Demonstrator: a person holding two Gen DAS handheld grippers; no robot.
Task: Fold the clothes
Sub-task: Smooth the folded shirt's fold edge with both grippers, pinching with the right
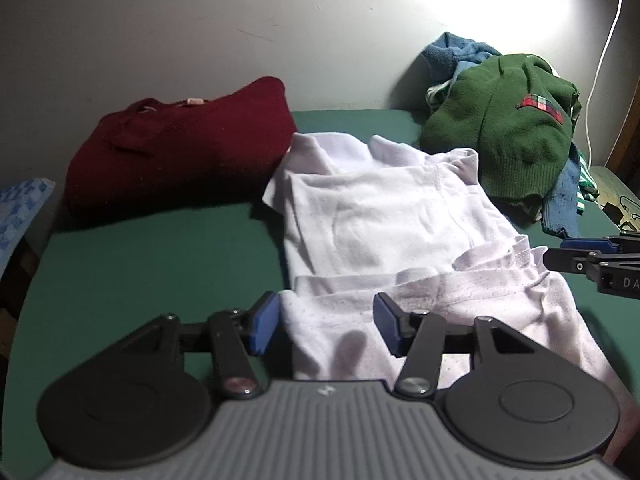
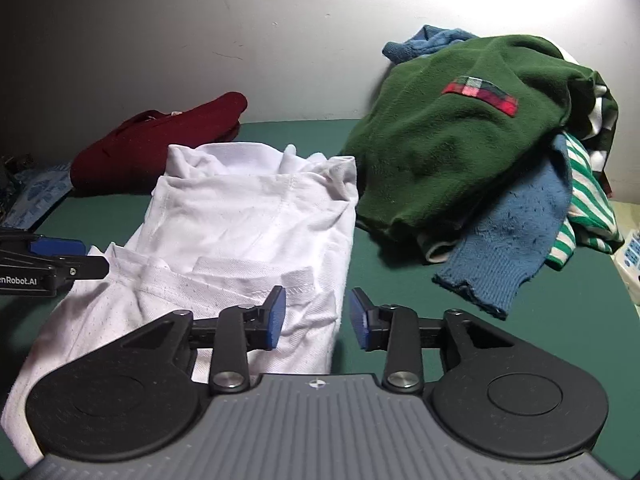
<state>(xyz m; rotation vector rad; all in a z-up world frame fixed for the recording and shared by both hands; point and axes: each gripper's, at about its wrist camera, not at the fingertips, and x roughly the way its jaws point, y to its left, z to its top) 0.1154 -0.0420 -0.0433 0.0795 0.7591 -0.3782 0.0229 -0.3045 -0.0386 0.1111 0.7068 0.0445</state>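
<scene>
A white garment (image 1: 384, 224) lies partly folded on the green table (image 1: 140, 264), its near end bunched; it also shows in the right wrist view (image 2: 248, 216). My left gripper (image 1: 326, 326) is open, just above the garment's near left edge, nothing between its fingers. My right gripper (image 2: 318, 320) is open over the garment's near right edge, empty. The right gripper's fingers (image 1: 576, 254) show at the right edge of the left wrist view; the left gripper's fingers (image 2: 60, 258) show at the left edge of the right wrist view.
A folded dark red sweater (image 1: 180, 140) lies at the back left. A pile with a green sweater (image 2: 452, 152), a blue knit (image 2: 508, 240) and a green-striped piece (image 2: 588, 208) sits at the back right against the wall. A white cable (image 1: 604, 52) hangs at the right.
</scene>
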